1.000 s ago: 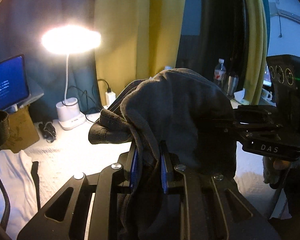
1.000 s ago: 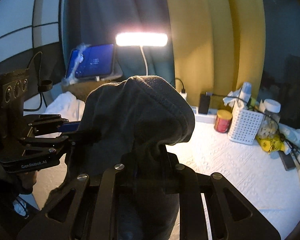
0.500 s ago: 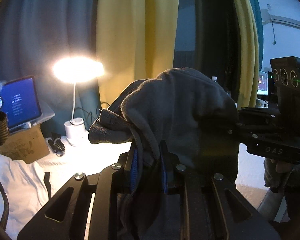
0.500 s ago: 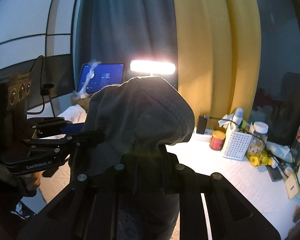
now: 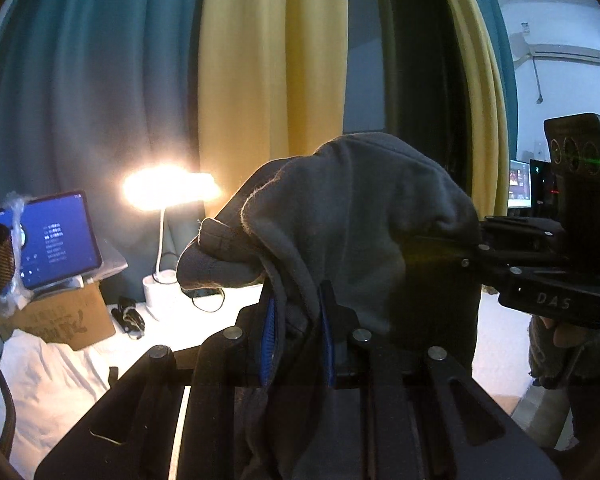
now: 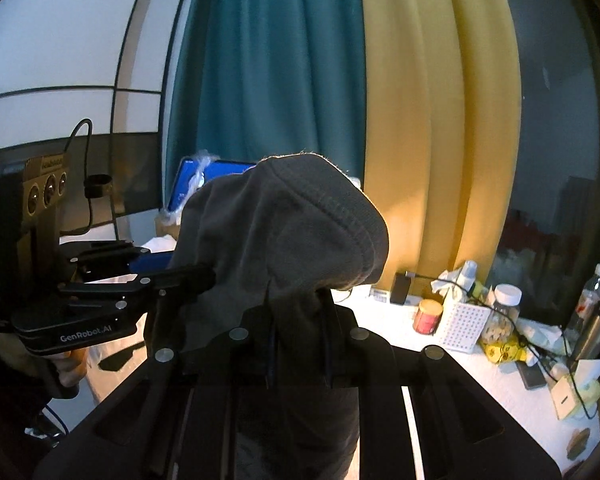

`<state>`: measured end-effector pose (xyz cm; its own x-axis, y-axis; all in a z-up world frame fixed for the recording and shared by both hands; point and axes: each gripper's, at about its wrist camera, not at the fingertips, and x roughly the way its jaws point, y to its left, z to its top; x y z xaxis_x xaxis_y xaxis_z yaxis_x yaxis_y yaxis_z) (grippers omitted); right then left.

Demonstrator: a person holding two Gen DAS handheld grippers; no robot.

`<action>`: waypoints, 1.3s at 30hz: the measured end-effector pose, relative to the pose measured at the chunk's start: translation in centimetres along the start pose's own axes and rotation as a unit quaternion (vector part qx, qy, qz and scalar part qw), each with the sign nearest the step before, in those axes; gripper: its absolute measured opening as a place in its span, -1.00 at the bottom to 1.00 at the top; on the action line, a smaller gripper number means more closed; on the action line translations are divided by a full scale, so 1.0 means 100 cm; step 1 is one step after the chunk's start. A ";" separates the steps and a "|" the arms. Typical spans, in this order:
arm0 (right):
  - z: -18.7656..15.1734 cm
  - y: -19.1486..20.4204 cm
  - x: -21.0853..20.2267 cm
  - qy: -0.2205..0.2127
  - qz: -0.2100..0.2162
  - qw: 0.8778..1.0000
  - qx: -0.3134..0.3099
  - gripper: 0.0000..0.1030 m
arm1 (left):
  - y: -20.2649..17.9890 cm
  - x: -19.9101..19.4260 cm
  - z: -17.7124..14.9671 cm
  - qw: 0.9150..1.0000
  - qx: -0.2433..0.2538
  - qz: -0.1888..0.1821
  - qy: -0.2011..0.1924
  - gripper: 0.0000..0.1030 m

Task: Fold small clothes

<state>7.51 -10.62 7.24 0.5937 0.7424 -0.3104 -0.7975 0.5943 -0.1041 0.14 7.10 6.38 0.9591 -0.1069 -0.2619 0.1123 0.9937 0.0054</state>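
1. I have the dark grey garment (image 5: 352, 232) lifted off the white table (image 5: 496, 344) and hanging in the air between my two grippers, in front of the yellow curtain (image 5: 272, 80). I judge I am holding it up so that gravity pulls the cloth straight and I can find its edges before laying it down for a fold.

2. My left gripper (image 5: 296, 320) is clamped on the garment: a bunch of cloth runs down between the two blue pads (image 5: 268, 336), and the rest flops over the fingertips toward the curtain.

3. My right gripper (image 6: 300, 320) is also clenched on the garment, with the cloth draped so thickly over its fingers that the pads hardly show. A stitched hem or cuff (image 6: 340, 216) curls over the top.

4. Each grip takes a different part of the same cloth, and that keeps the piece spread rather than balled up, though it is bunched between them for now.

5. Pose: both grippers are raised and tilted upward, pointing at the curtain rather than down at the table. They stand close together, side on to one another, so each camera sees the other gripper reaching into the garment.

6. The desk lamp (image 5: 168, 188) sits below and left of the garment in the left view.
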 end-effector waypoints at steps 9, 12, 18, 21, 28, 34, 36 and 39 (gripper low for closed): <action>0.021 0.019 -0.018 -0.031 0.004 0.999 -0.021 -0.65 | 0.008 -0.020 0.014 0.999 0.007 0.012 -0.034 -0.66; 0.029 0.028 -0.022 -0.039 0.010 0.999 -0.032 -0.65 | 0.011 -0.029 0.018 0.999 0.010 0.021 -0.042 -0.66; 0.041 0.047 -0.024 -0.055 0.032 0.997 -0.051 -0.65 | 0.025 -0.049 0.019 0.997 0.013 0.045 -0.061 -0.66; 0.046 0.061 -0.023 -0.060 0.050 0.995 -0.062 -0.65 | 0.033 -0.063 0.017 0.996 0.013 0.060 -0.066 -0.66; 0.054 0.094 -0.019 -0.068 0.090 0.990 -0.085 -0.65 | 0.046 -0.092 0.008 0.994 0.017 0.093 -0.063 -0.66; 0.056 0.120 -0.020 -0.075 0.123 0.985 -0.099 -0.65 | 0.059 -0.120 0.000 0.992 0.011 0.115 -0.057 -0.66; 0.056 0.127 -0.021 -0.075 0.132 0.983 -0.101 -0.65 | 0.061 -0.128 -0.003 0.991 0.009 0.124 -0.053 -0.66; 0.053 0.137 -0.017 -0.074 0.147 0.981 -0.101 -0.65 | 0.065 -0.134 -0.008 0.990 0.008 0.135 -0.047 -0.66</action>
<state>-3.87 -2.06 11.36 0.3318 0.9181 -0.2166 -0.9327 0.2850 -0.2208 -12.17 15.03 9.14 0.9747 0.1589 -0.1571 -0.1483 0.9859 0.0776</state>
